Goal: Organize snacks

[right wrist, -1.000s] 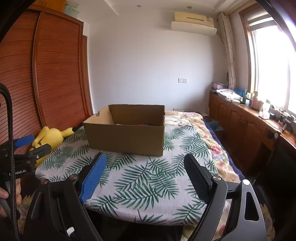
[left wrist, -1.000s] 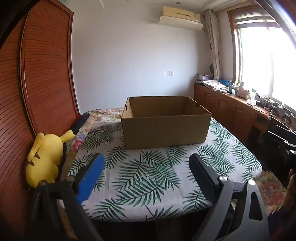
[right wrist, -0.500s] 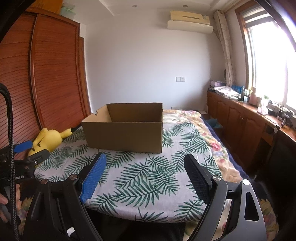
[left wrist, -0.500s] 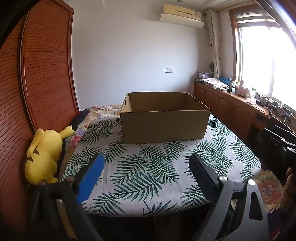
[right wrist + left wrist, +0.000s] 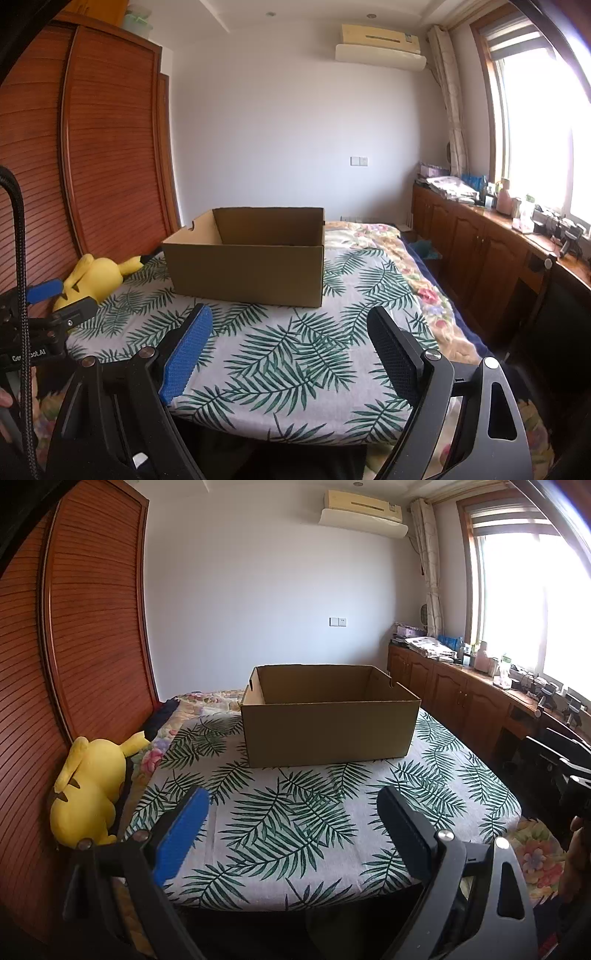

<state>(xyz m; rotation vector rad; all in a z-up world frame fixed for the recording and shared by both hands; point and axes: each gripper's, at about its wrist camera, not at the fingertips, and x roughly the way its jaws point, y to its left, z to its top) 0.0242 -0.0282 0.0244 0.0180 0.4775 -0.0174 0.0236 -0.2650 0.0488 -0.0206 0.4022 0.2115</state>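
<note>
Snacks do not show anywhere you can see; the inside of the box (image 5: 328, 716) is hidden from you, because you look at it from low down and see only its walls.

Closest to you, your left gripper (image 5: 291, 812) has its two jaws spread wide apart, one blue and one black, with nothing between them. It hangs over the near edge of the cloth (image 5: 295, 834), the white one with green leaves, in front of the box. Your right gripper (image 5: 288, 325) is spread wide too, and it also holds nothing. It sits in front of the box as well, a bit to the right of it. From the right camera you can see your left gripper off to the left of the box, near the toy (image 5: 96, 277).

Past the jaws, the box stands upright on the cloth with its top open. It is brown card, and there is a small notch cut in each side wall.

Left of the box, the yellow toy (image 5: 88, 794) lies on its side against the wooden doors (image 5: 92, 627).

Right of the box, a long wooden cabinet (image 5: 480, 251) runs under the window (image 5: 546, 140), with many small things on top.

Behind the box, the wall (image 5: 258, 590) is white, with an air conditioner (image 5: 364, 511) up high.
</note>
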